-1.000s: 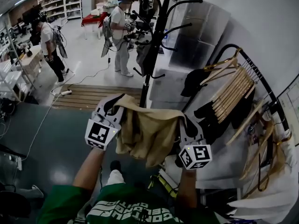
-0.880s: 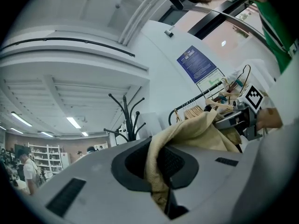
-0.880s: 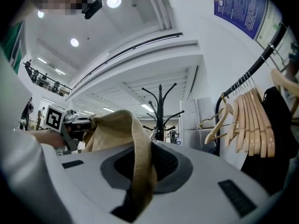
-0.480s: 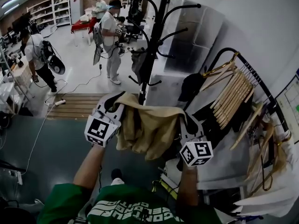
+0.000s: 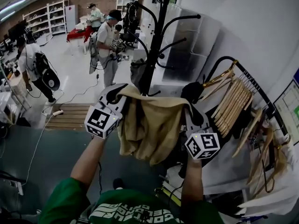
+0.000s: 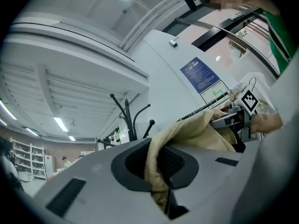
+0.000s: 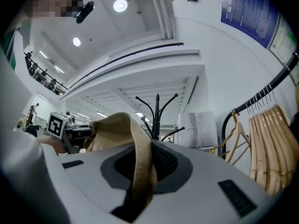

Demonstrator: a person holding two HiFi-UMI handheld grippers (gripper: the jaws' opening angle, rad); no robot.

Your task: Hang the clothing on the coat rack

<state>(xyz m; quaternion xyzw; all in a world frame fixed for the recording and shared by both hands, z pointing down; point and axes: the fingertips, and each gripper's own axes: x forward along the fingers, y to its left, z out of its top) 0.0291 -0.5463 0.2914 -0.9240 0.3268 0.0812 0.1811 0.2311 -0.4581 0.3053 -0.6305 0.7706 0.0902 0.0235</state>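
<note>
Head view shows a tan fabric garment (image 5: 148, 129) held up and spread between the two grippers, its lower part hanging loose, just in front of the black metal coat rack (image 5: 156, 41) with curved hooks. In its own view, the left gripper (image 5: 116, 94) has its jaws clamped on one edge of the garment. The right gripper (image 5: 190, 115) is clamped on the opposite edge in the same way. Pale wooden hangers (image 5: 233, 97) hang on a black rail to the right.
</note>
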